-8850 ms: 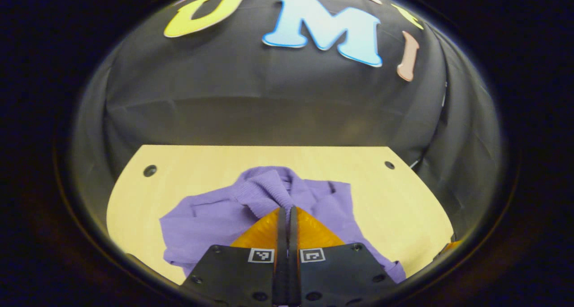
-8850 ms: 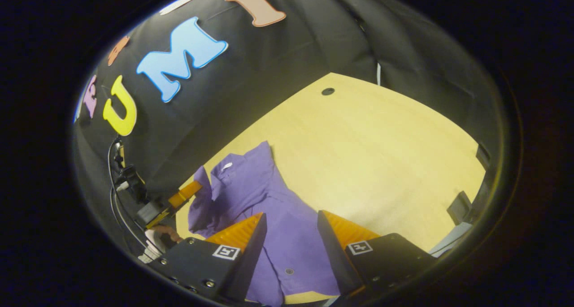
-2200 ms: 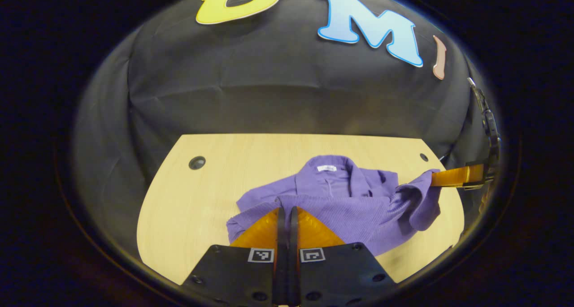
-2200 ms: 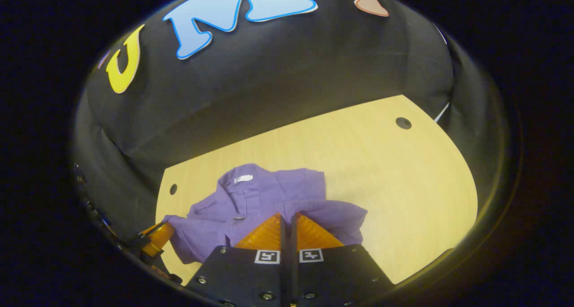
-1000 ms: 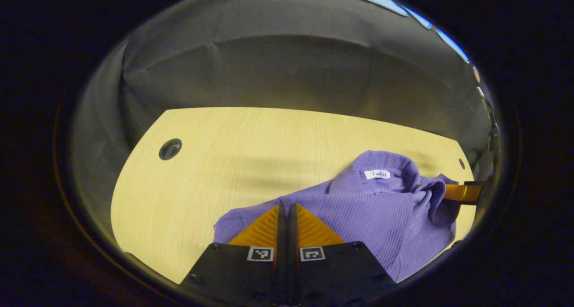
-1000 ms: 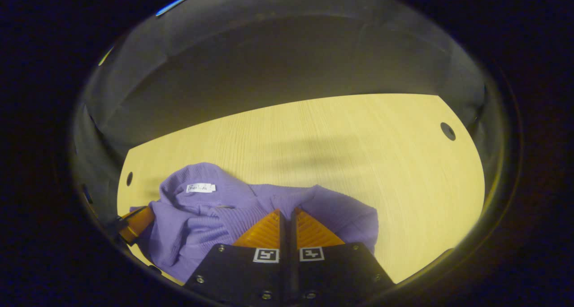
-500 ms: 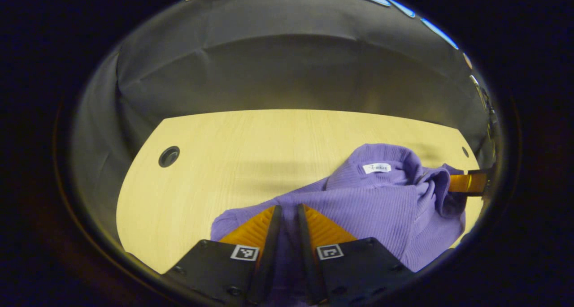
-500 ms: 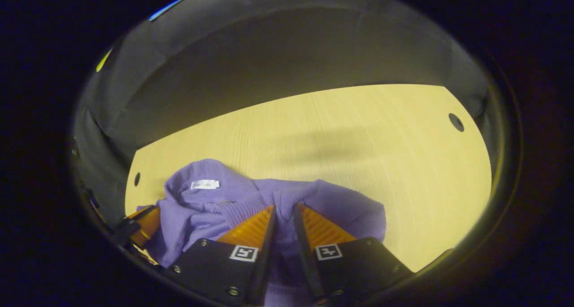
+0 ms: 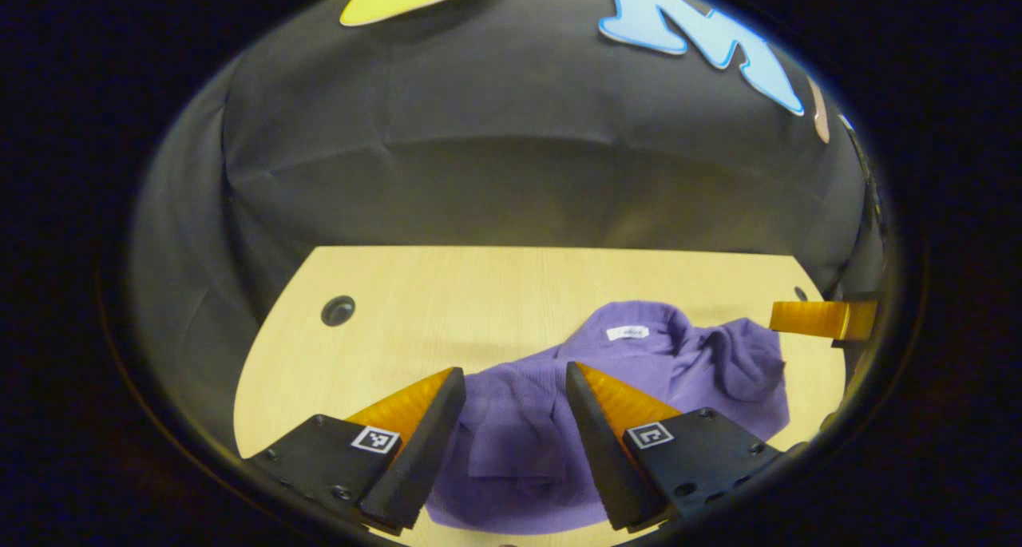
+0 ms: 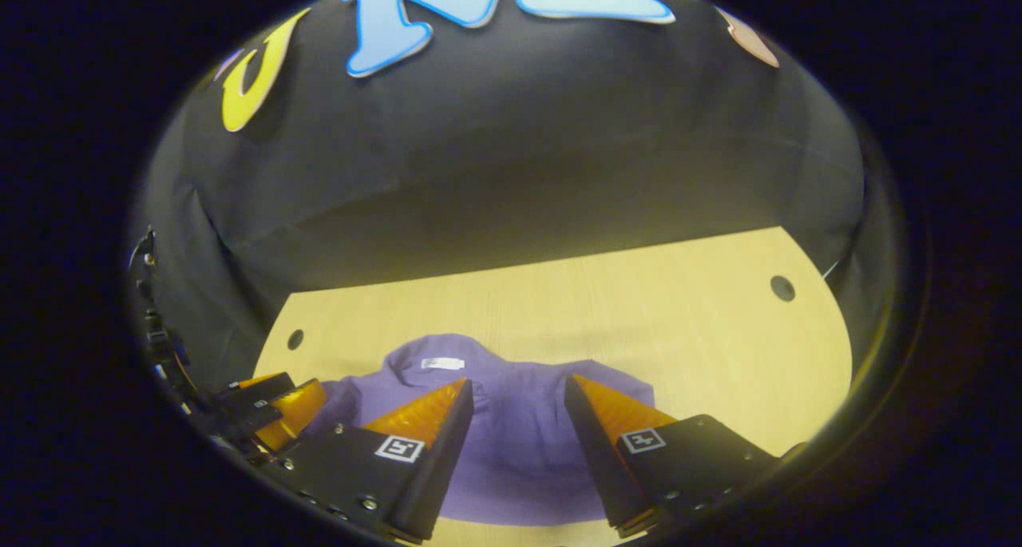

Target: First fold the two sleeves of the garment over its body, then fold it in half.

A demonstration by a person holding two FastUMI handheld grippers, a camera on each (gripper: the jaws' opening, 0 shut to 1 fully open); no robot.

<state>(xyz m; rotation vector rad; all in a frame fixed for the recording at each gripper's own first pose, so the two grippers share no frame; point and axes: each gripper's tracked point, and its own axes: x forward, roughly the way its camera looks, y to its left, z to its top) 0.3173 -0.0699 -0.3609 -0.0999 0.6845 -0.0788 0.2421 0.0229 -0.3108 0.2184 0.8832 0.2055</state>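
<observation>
The purple knit garment (image 9: 519,443) lies folded in a compact heap on the pale wooden table (image 9: 447,307), its collar with a white label (image 9: 627,332) on top toward the back. In the left gripper view my left gripper (image 9: 515,375) is open above the garment's near part, nothing between its fingers. In the right gripper view my right gripper (image 10: 519,391) is open too, hovering over the same garment (image 10: 511,443). The right gripper's finger (image 9: 810,318) shows at the far right of the left gripper view. The left gripper (image 10: 275,407) shows at the lower left of the right gripper view.
The table has round cable holes (image 9: 338,311) (image 10: 782,288) near its back corners. Black cloth walls close in behind and at both sides. Bare tabletop (image 10: 679,331) stretches behind and to the right of the garment.
Both grippers, shut on the garment's edge a second ago, have opened and let it drop onto the body. Both have lifted and pulled back from the cloth.
</observation>
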